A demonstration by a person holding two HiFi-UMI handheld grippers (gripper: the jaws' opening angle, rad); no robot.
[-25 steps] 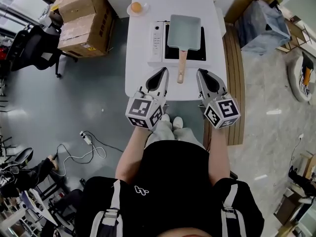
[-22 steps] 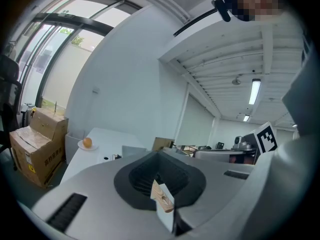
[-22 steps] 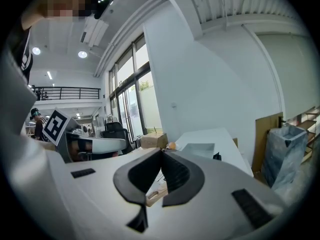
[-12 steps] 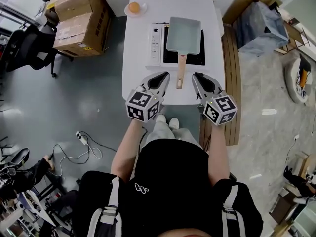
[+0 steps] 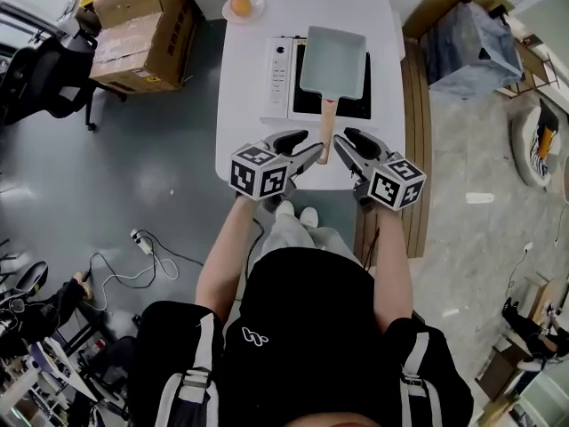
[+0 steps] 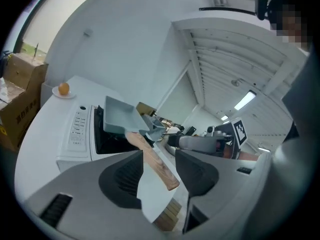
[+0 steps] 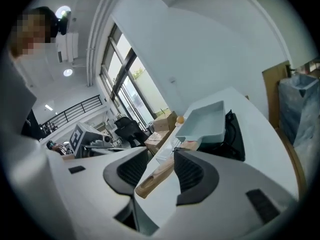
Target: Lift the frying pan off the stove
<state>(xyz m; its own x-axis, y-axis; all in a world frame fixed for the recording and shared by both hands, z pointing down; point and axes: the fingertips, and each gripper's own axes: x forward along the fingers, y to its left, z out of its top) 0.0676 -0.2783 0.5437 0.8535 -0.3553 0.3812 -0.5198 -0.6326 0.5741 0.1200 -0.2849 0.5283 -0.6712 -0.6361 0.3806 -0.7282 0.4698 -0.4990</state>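
Since a second back, both claws are swinging in from the near edge of the desk toward the wooden handle (image 5: 326, 133), and both sets of jaws are opening. Frying pan (image 5: 333, 59) is sitting flat on the stove (image 5: 281, 76) in the far half of the desk (image 5: 258, 154), with the handle pointing at the near edge. Left gripper (image 5: 305, 147) is standing wide, with the handle's end running between its jaws and the pads not pressing. Right gripper (image 5: 349, 142) is opening too, with the handle end between its jaws and no contact that we're seeing.

We're reading this as pre-grasp. We're wanting both claws further up the handle, square to it, closing evenly, then lifting straight up and keeping the pan level. Gripping at the very tip is risking droop or twist.

Pan is looking empty. Small plate (image 5: 241, 9) at the desk's far left corner is holding one round orange item. Cardboard boxes (image 5: 142, 25) on the floor off the left edge are looking closed.
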